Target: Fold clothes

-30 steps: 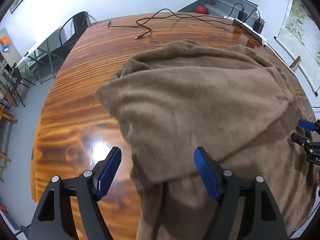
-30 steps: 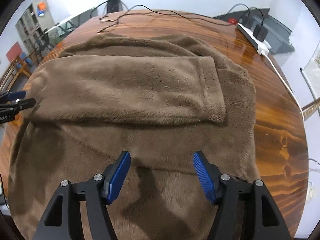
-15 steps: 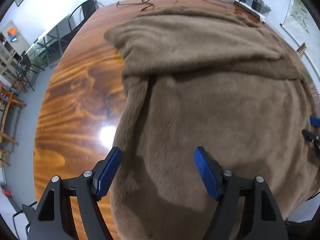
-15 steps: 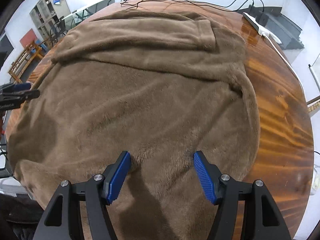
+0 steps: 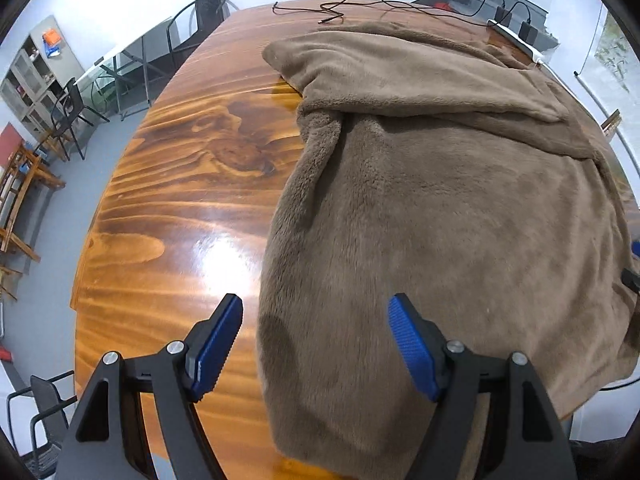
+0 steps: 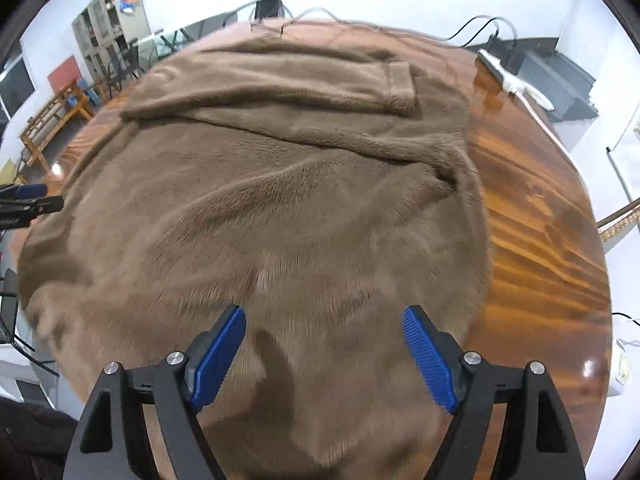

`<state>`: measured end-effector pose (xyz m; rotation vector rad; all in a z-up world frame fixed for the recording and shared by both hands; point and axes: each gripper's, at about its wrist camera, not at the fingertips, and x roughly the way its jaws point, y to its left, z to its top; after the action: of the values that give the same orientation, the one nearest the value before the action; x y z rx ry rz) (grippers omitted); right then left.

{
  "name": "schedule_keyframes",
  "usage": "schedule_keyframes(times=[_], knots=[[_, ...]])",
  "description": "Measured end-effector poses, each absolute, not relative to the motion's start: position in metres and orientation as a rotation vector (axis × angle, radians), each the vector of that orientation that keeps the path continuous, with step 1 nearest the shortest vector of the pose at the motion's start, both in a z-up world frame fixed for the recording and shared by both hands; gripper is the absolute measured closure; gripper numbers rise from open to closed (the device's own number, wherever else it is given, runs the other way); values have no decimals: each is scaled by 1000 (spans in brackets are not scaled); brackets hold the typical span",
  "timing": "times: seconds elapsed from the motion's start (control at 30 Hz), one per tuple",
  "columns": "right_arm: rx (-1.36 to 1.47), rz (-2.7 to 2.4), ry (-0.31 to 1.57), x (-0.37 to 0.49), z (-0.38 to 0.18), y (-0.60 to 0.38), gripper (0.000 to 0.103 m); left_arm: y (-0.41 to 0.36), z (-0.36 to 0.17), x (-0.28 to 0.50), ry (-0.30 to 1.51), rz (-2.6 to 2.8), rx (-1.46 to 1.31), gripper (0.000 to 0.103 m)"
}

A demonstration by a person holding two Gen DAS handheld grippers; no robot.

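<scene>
Though cuff [image 6: 401, 87] right-view only

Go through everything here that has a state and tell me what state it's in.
Garment: spread flat on the table, sleeve folded across its far part.
Left gripper: open, empty, over the garment's near left edge.
Right gripper: open, empty, above the garment.
Power strip: adapters plugged in.

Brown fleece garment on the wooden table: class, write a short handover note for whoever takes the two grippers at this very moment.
Left gripper: open, empty, over the garment's near left edge.
Right gripper: open, empty, over its near right part.
Brown fleece garment: spread on the wooden table, near hem hanging over the edge.
Done: sleeve folded across the far part.
Left: fold the body into a compact stack.
</scene>
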<state>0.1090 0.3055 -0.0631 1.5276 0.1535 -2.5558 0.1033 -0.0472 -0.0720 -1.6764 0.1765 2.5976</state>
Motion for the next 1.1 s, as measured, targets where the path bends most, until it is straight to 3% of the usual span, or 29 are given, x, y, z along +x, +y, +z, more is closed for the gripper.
schedule_keyframes(times=[0.2, 0.57, 0.73, 1.1], knots=[[1443, -2570, 31, 169, -46, 327, 20, -45, -74, 115, 175, 2588, -1681, 24], [1547, -2574, 112, 216, -68, 342, 20, -27, -79, 128, 208, 2551, -1693, 24], [1605, -2595, 352, 210, -78, 334, 20, -28, -84, 133, 236, 2548, -1719, 24], [1769, -2536, 526, 234, -82, 361, 18, -29, -92, 164, 289, 2470, -1754, 24]])
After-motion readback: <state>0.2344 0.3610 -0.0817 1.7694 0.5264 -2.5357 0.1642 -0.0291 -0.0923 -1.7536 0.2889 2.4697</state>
